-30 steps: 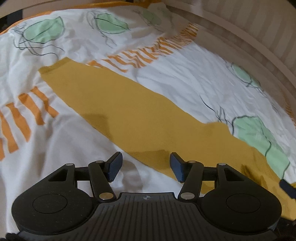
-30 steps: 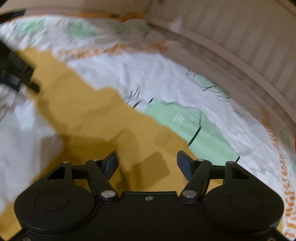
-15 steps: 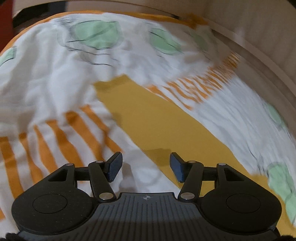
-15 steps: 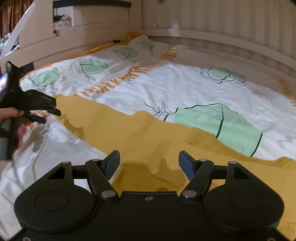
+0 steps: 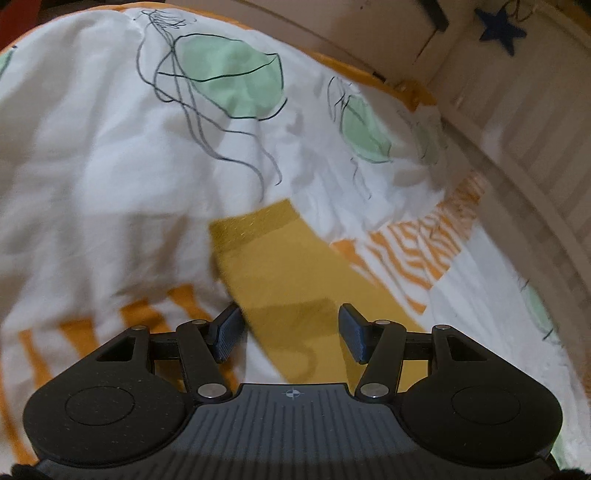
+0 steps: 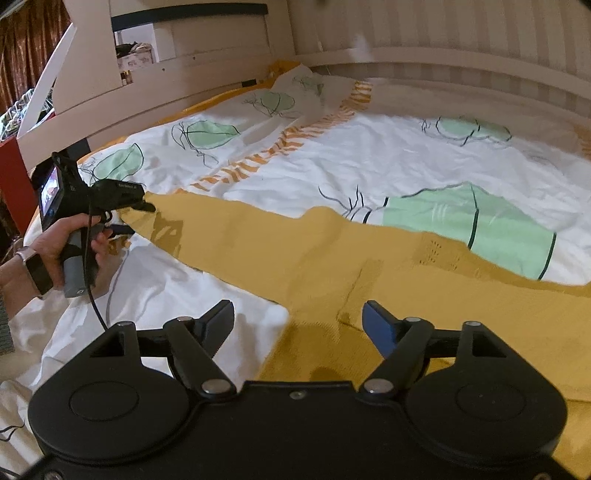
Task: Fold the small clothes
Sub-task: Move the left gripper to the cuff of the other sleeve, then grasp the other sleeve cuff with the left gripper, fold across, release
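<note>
A mustard-yellow knit garment (image 6: 321, 254) lies spread on the bed, one long sleeve reaching left. In the left wrist view the sleeve (image 5: 288, 269) ends in a ribbed cuff (image 5: 251, 225) just ahead of my left gripper (image 5: 290, 328), which is open with the sleeve between its jaws. The left gripper also shows in the right wrist view (image 6: 147, 206), at the sleeve's end. My right gripper (image 6: 297, 325) is open and empty, low over the garment's body near the armpit.
The bed has a white duvet (image 6: 369, 166) with green jellyfish prints and orange stripes. A white wooden bed frame (image 6: 184, 74) runs along the far side, a striped wall (image 6: 461, 33) behind. A red cabinet (image 6: 11, 173) stands at the left.
My left gripper has moved left along the sleeve to its cuff end. My right gripper has tilted up and drawn back, so more of the bed shows. Both stay open.
</note>
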`<state>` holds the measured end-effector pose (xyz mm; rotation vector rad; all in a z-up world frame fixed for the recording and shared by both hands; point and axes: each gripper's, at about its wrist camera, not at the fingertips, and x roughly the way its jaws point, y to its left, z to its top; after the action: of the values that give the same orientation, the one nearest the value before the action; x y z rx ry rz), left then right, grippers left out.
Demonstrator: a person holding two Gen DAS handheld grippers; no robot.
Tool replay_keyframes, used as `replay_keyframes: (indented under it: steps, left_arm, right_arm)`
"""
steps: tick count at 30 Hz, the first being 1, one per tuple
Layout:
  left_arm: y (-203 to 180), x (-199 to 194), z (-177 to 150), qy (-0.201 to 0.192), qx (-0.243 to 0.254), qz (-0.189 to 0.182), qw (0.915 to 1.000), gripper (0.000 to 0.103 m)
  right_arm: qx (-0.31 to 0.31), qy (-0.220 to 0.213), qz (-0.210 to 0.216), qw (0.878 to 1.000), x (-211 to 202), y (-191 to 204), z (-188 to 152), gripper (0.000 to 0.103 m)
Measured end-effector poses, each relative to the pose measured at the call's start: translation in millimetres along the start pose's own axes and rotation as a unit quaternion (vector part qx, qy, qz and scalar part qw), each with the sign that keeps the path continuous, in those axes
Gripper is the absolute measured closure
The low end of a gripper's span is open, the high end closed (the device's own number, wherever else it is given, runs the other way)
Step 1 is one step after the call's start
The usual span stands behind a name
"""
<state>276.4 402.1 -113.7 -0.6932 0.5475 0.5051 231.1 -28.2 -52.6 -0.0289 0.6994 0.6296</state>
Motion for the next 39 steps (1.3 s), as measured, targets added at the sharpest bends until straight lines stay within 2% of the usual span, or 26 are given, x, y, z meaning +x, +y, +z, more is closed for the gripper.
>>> replay_keyframes:
  steps: [1,3,4,5,10,13,18,20,24,29,34,39]
  left_arm:
    - [-0.2,2.5,-0.1,-0.005,0.0,-0.009,0.9999,0.049]
    - [-1.4,4.1,-1.6,-0.011,0.008,-0.032,0.9994,0.074]
    - [-3.0,6.7,-1.9,-0.002,0.013,-0.041,0.9991,0.093]
    - [-4.3,7.6,-2.8,0.005,0.013,-0.044,0.9989,0.097]
    - [-23.1,-9.3,-1.2,-0.012,0.016,-0.059,0.998,0.098]
    - [-47.1,-28.9,1.4,-0.017,0.022,-0.084,0.996,0.098]
    - [-105.6,-67.6,-5.3,-0.025,0.064,-0.135,0.9885,0.099]
    - [-133.6,-85.4,-16.0,-0.025,0.089,-0.165,0.982,0.098]
    - [-184.6,-120.6,-50.2,-0.012,0.133,-0.228,0.9645,0.099]
    - [-243.1,-149.5,-114.9,0.032,0.198,-0.292,0.9352,0.098]
    - [-288.0,-160.1,-190.6,0.091,0.28,-0.327,0.8979,0.098]
    - [-309.8,-159.0,-254.7,0.138,0.355,-0.343,0.8589,0.097]
  right_arm:
    - [0.004,0.002,0.001,1.0,1.6,-1.4,-1.1,0.024]
    - [0.012,0.007,0.001,1.0,2.7,-4.1,-3.3,0.024]
    - [0.015,0.009,0.001,1.0,2.5,-5.7,-4.4,0.024]
    - [0.019,0.008,0.0,1.0,1.4,-7.9,-5.2,0.024]
    - [0.047,0.003,-0.01,0.999,-11.1,-23.9,-5.8,0.024]
    - [0.066,0.0,-0.015,0.998,-23.0,-37.0,-6.0,0.024]
    - [0.072,-0.002,-0.041,0.997,-53.2,-62.3,-13.5,0.024]
    - [0.08,0.0,-0.051,0.995,-65.7,-74.9,-18.0,0.024]
    - [0.087,-0.001,-0.076,0.993,-96.0,-102.4,-28.5,0.024]
    - [0.098,-0.002,-0.105,0.99,-128.3,-133.1,-45.1,0.024]
    - [0.137,-0.01,-0.124,0.983,-152.2,-162.1,-60.9,0.024]
    - [0.174,-0.013,-0.134,0.975,-159.0,-186.5,-68.7,0.024]
